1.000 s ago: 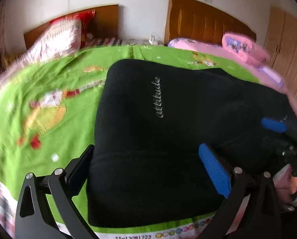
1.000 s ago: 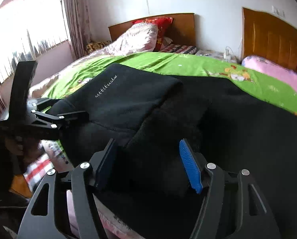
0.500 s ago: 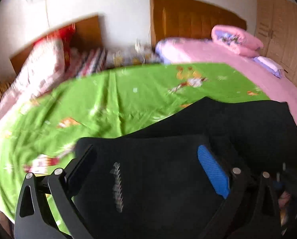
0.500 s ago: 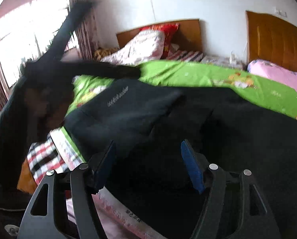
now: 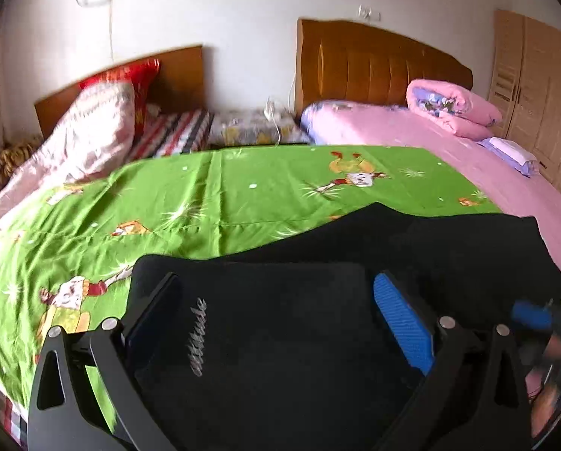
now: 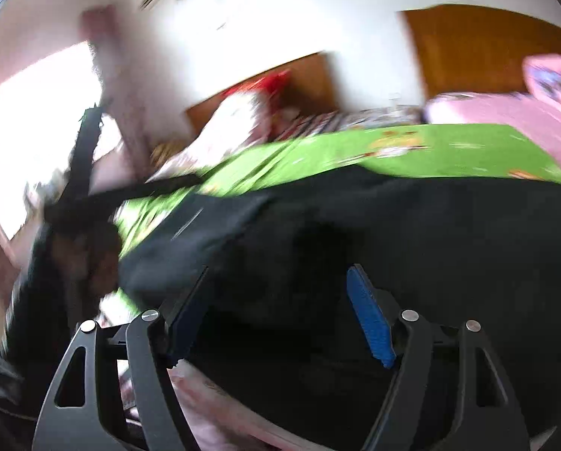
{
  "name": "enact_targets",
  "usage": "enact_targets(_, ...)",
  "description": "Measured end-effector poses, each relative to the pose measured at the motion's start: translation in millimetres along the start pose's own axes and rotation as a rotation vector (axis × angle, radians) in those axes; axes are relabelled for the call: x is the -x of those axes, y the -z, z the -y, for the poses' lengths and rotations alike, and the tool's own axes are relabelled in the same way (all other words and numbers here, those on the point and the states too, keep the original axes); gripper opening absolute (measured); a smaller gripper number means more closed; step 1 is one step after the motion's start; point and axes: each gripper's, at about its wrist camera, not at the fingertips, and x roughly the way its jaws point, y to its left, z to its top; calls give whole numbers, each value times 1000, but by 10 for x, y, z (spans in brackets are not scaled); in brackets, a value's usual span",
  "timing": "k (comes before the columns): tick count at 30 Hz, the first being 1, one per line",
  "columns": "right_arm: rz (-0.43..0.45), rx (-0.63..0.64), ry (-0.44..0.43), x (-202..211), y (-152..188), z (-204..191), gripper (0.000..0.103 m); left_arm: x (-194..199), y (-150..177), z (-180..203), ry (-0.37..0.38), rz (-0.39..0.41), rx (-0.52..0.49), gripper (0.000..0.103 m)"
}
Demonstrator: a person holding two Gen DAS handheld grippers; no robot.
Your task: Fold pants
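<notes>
Left wrist: pants (image 5: 280, 357) beneath wide-spread left tool (image 5: 276, 319), no grip.

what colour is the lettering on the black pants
Silvery grey lettering on the black pants; clearest in the left wrist view.

You see a green cartoon sheet (image 5: 224, 195) on the bed. A pink folded quilt (image 5: 451, 107) lies by the wooden headboard (image 5: 378, 64).

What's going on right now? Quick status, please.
Left hand-held gripper open above the pants. Right hand-held gripper opening, pants under it, ungripped. Green sheet beyond looks unobstructed.
</notes>
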Motion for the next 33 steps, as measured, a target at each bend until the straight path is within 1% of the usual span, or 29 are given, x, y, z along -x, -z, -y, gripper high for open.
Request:
enact_targets(1,-1,-5,30,31,5,69,73,-19,49,51,2,-2,-3,101)
enact_targets(2,-8,-8,71,50,23,143,73,-65,124,101,9,-24,-12,101)
enact_targets(3,-26,-19,122,66,59,240,74,-152,217,162,6,-64,-28,101)
enact_targets(4,-38,-30,143,82,89,301,74,-193,283,203,-6,-94,-41,101)
enact_targets(5,-38,-41,145,114,124,348,74,-258,353,220,-24,-117,-52,102)
enact_targets(6,-35,-54,145,156,163,403,74,-297,394,218,-49,-117,-53,102)
enact_targets(7,-32,-56,144,190,188,420,74,-317,433,178,-50,-110,-33,102)
enact_targets(8,-27,-52,140,224,209,445,74,-339,447,146,-42,-122,-16,102)
enact_targets(10,-30,-33,129,231,257,481,75,-408,473,65,-50,-166,10,102)
enact_targets(11,-39,-22,126,233,280,487,75,-445,489,59,-71,-186,-4,102)
enact_targets(13,-42,-4,120,251,329,522,75,-447,497,52,-72,-183,-2,102)
enact_targets(15,-30,-26,126,305,316,532,75,-451,503,47,-75,-179,-3,102)
enact_targets(18,34,-62,163,534,256,590,80,-459,511,42,-69,-177,1,102)
enact_targets(20,2,-52,192,523,274,660,85,-455,516,42,-69,-174,2,102)
enact_targets(21,-23,-53,208,498,301,698,85,-453,517,38,-69,-173,3,102)
enact_targets(22,-44,-51,206,458,340,752,85,-456,516,43,-68,-173,4,102)
enact_targets(24,-25,-48,193,483,385,769,85,-458,519,36,-67,-170,6,102)
enact_targets(27,-23,-67,188,488,363,783,86,-451,528,34,-64,-169,10,102)
enact_targets(29,-21,-88,166,523,339,820,85,-445,535,35,-64,-169,10,102)
enact_targets(31,-6,-128,157,632,312,888,85,-446,535,32,-63,-169,12,102)
enact_targets(33,40,-168,140,823,282,963,86,-451,533,27,-63,-169,11,102)
